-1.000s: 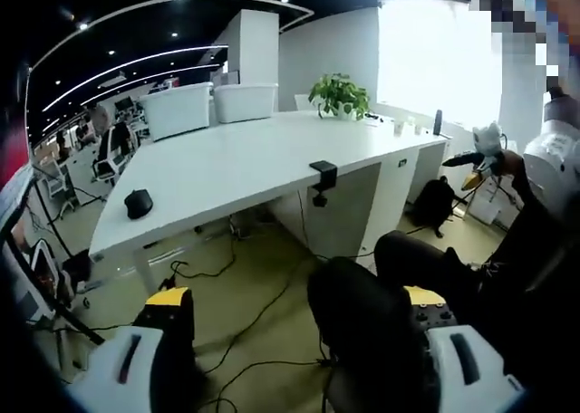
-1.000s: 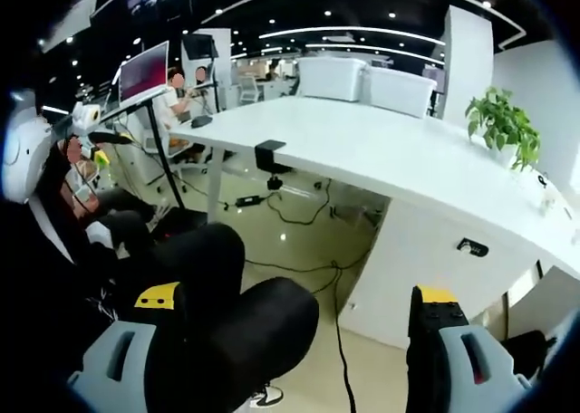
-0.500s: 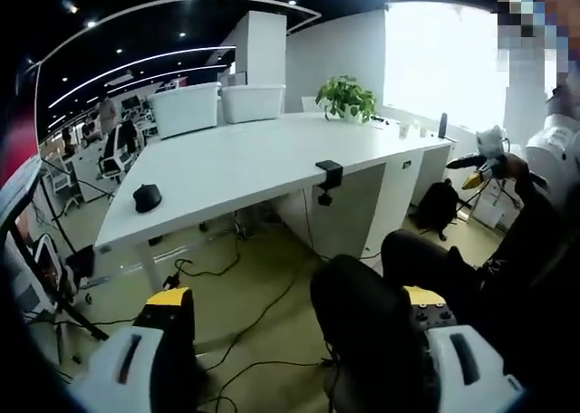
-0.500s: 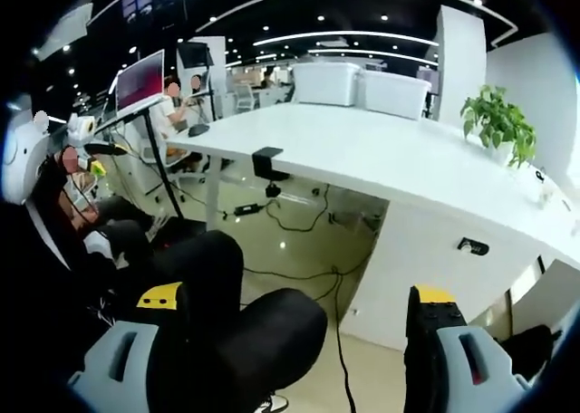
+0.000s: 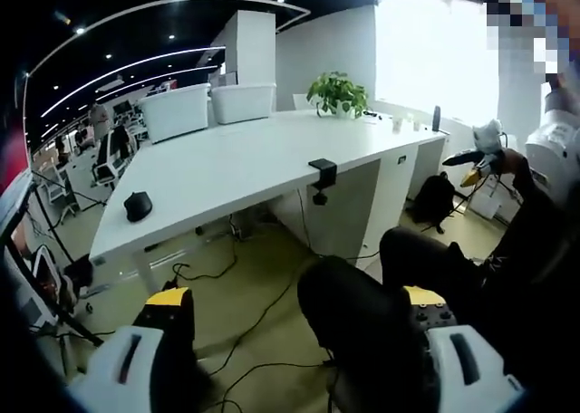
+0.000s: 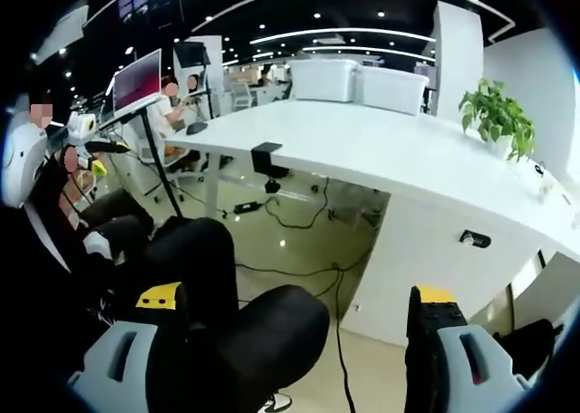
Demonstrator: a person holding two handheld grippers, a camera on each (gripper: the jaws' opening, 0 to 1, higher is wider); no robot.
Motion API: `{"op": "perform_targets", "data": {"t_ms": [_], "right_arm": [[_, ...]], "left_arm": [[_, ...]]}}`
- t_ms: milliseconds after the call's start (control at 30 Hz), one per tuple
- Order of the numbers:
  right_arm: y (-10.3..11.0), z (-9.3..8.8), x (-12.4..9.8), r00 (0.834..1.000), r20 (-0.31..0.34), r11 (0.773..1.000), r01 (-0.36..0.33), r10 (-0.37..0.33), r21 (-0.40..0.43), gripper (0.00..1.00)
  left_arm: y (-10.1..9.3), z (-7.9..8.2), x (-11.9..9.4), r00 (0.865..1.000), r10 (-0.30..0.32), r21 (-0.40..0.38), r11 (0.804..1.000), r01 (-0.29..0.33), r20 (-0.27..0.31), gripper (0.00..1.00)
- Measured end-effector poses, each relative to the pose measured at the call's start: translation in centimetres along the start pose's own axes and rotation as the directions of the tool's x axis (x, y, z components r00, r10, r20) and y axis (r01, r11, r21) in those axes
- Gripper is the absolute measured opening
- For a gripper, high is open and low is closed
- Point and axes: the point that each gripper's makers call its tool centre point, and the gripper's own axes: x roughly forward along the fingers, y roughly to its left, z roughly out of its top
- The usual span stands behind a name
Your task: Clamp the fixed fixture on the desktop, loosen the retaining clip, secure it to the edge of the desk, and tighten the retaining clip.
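White desk [image 5: 227, 164] is seen well apart from both grippers, w/ two white bins [image 5: 210, 107] and a plant [image 5: 337, 91] at its far end, a black mouse [image 5: 138, 206] near the left corner. Black fixture [image 5: 323, 173] is clamped on the near desk edge, its screw knob hanging below; judged rigid, light, prob. best taken by the upper body while the knob is turned. Left gripper [image 5: 294, 327] and right gripper [image 6: 299, 327] are held w/ jaws apart, nothing between them, low over the person's dark knees.
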Motion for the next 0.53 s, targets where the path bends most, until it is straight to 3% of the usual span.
{"op": "perform_targets", "data": {"t_ms": [533], "right_arm": [[0.9,0.2,0.46,1.0,-0.006,1.0,-0.028,0.028,0.01,0.97]], "left_arm": [[-0.18,-0.21,0.21,1.0,-0.007,0.007,1.0,0.007,-0.002,0.91]]}}
